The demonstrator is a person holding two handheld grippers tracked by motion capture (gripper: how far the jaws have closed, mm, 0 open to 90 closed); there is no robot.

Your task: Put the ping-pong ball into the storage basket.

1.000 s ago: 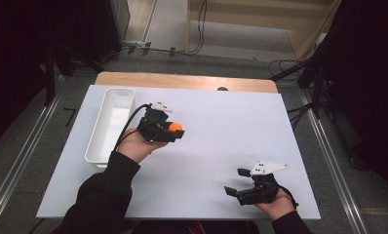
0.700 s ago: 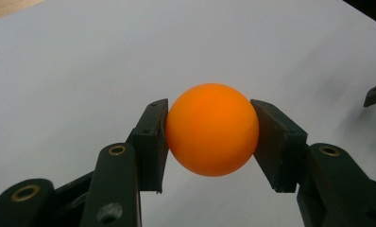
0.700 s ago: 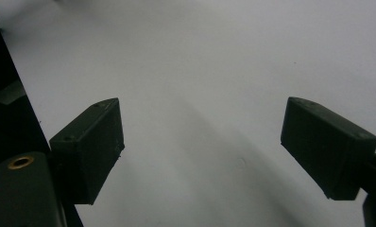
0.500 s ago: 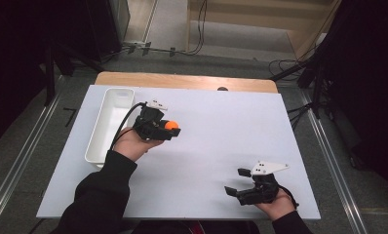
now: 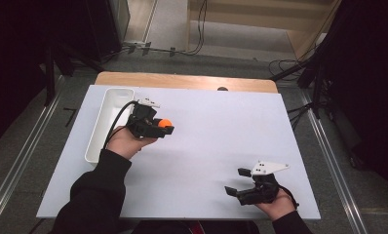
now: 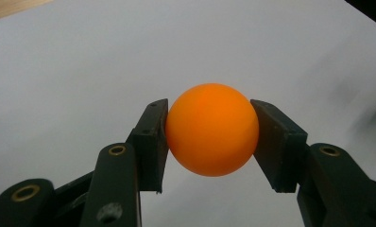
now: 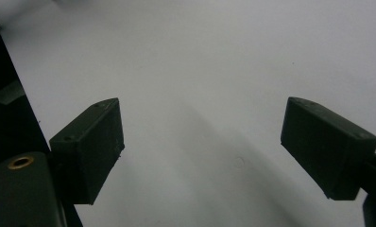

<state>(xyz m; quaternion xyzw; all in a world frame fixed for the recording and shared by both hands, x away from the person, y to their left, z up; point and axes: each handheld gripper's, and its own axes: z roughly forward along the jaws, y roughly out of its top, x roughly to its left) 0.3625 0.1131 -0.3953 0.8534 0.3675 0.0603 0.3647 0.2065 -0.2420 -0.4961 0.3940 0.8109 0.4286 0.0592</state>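
An orange ball [image 6: 211, 129] sits squeezed between the two black jaws of my left gripper [image 6: 209, 137], which is shut on it. In the high view the same ball [image 5: 165, 123] shows at the tip of the left gripper [image 5: 164, 127], held just above the white table beside the tray, with the jaws pointing right. My right gripper [image 5: 237, 181] rests low at the table's front right, jaws pointing left. Its jaws stand wide apart in the right gripper view [image 7: 202, 146], with bare table between them.
A long white tray [image 5: 106, 124] lies along the left side of the white table [image 5: 221, 131], just left of the left hand. A wooden strip [image 5: 182, 81] runs along the table's far edge. Cables lie on the floor beyond.
The left hand has drifted slightly left, toward the tray, with the ball still in its jaws. The right gripper has stayed put.
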